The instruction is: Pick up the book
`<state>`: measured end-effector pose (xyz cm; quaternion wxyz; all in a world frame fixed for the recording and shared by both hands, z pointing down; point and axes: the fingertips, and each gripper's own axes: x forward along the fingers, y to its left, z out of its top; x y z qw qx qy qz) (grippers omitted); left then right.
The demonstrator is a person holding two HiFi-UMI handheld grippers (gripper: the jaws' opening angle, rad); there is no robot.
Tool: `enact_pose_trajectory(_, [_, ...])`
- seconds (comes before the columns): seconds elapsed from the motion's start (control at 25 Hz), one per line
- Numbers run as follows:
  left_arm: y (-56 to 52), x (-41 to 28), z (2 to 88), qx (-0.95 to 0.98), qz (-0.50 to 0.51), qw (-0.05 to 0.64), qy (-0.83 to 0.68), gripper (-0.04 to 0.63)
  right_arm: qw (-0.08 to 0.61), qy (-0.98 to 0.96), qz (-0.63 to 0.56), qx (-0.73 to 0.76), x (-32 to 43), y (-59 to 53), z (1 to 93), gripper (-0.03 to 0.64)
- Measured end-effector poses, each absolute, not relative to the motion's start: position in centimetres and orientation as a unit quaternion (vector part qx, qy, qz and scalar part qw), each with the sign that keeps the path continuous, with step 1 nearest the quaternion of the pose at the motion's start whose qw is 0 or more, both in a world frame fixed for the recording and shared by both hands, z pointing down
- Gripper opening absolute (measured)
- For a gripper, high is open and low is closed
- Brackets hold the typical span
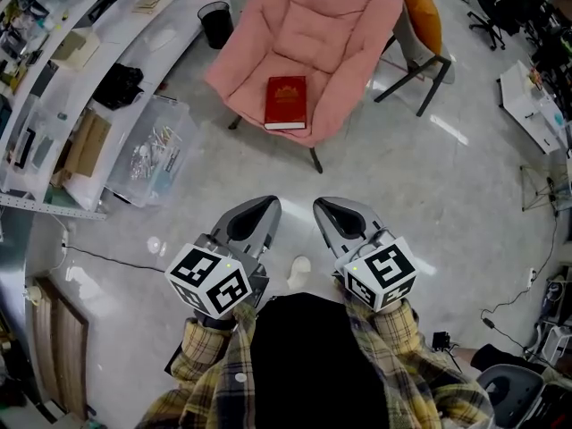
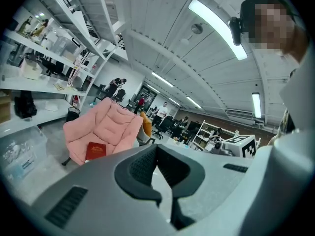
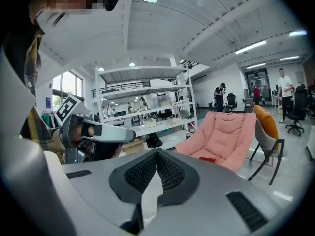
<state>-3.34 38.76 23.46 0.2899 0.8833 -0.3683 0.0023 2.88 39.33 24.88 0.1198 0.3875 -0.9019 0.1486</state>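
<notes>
Head view. The red book (image 1: 286,103) lies flat, cover up, on the seat of a pink chair (image 1: 308,34), near the seat's front edge. Nothing touches it. A black bin (image 1: 215,23) stands on the floor (image 1: 402,177) at 10 o'clock of the book. An orange chair (image 1: 422,12) stands just beside the pink chair, at 2 o'clock of the book. White shelves (image 1: 54,88) run along the 9 o'clock side, and a clear box (image 1: 152,150) sits on the floor at their foot, at 8 o'clock of the book.

The left gripper (image 1: 265,205) and the right gripper (image 1: 323,206) are at 6 o'clock of the book, well apart from it, side by side. Both point toward 12 o'clock, at the pink chair. Plaid sleeves (image 1: 201,351) show behind the marker cubes.

Left gripper view. The book (image 2: 95,151) and the pink chair (image 2: 106,129) appear at 10 o'clock of the left gripper (image 2: 157,148). Its fingers are together, with nothing between them.

Right gripper view. The book (image 3: 207,159) shows as a thin red strip on the pink chair (image 3: 224,136), at 3 o'clock of the right gripper (image 3: 157,153). Its fingers meet at the tips and are empty. The left gripper (image 3: 98,132) shows at 10 o'clock.
</notes>
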Motion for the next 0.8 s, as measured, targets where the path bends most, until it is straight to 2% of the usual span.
enact_pose_trajectory(0.8, [24.1, -13.4, 24.0, 0.903, 0.029, 0.301, -0.304, 0.003, 0.127, -0.863, 0.176, 0.456, -6.4, 25.3, 25.9, 0.018])
